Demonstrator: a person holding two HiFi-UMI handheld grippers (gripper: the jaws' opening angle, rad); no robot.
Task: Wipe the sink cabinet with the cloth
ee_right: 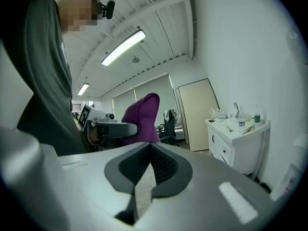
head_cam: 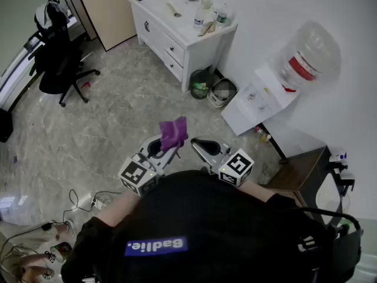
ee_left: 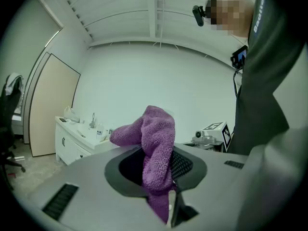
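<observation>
The cloth [head_cam: 173, 133] is pinched upright in the closed jaws of the left gripper [head_cam: 165, 148], the right gripper [head_cam: 204, 147] is shut on nothing, and the sink cabinet [head_cam: 177, 40] is seen straight ahead, well apart from both.

Black shirt [head_cam: 212, 223], blue label [head_cam: 156, 246]

Cloth [head_cam: 173, 133] in left gripper [head_cam: 161, 148], right gripper [head_cam: 205, 148] beside it, sink cabinet [head_cam: 177, 39] well ahead
</observation>
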